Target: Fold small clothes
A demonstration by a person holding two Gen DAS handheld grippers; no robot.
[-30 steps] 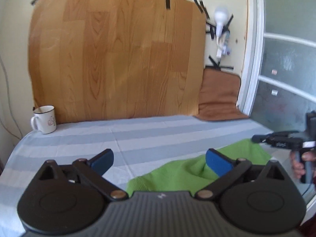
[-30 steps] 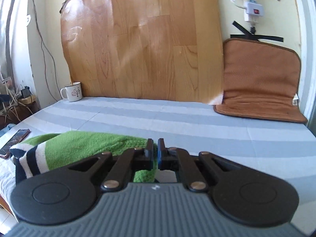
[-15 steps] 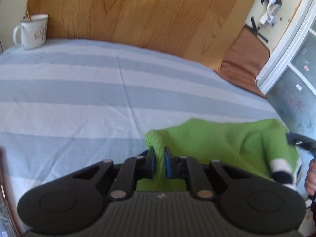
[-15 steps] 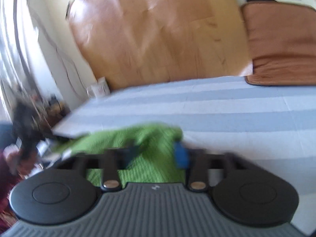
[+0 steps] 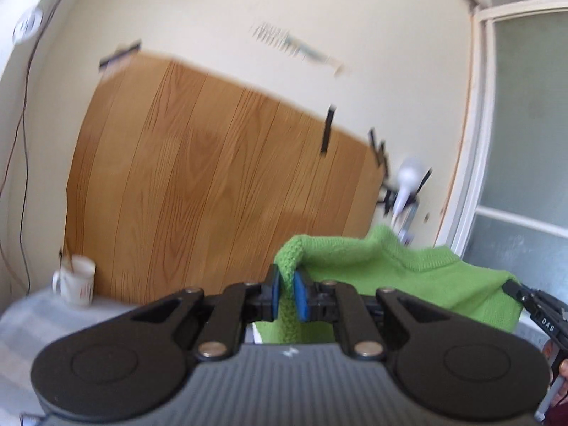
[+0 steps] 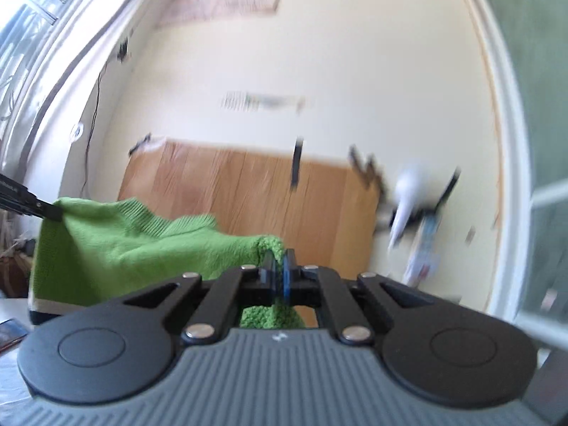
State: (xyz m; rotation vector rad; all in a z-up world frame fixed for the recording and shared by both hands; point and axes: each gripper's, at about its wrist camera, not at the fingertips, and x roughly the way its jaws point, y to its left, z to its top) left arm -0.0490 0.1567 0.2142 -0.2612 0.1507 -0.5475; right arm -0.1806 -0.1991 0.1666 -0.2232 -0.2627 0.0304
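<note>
Quick count of what's around: one green knit garment [image 5: 408, 277], stretched between two claws, so that's the left claw [image 5: 287, 296] and the right claw [image 6: 279, 277], each pinching an edge of it. One white mug [image 5: 76, 280] back by the wall. One wood-look panel [image 5: 198, 191] taped up behind it, and one white bulb-shaped thing [image 5: 408, 184] stuck on the wall, too blurry to say more.
</note>
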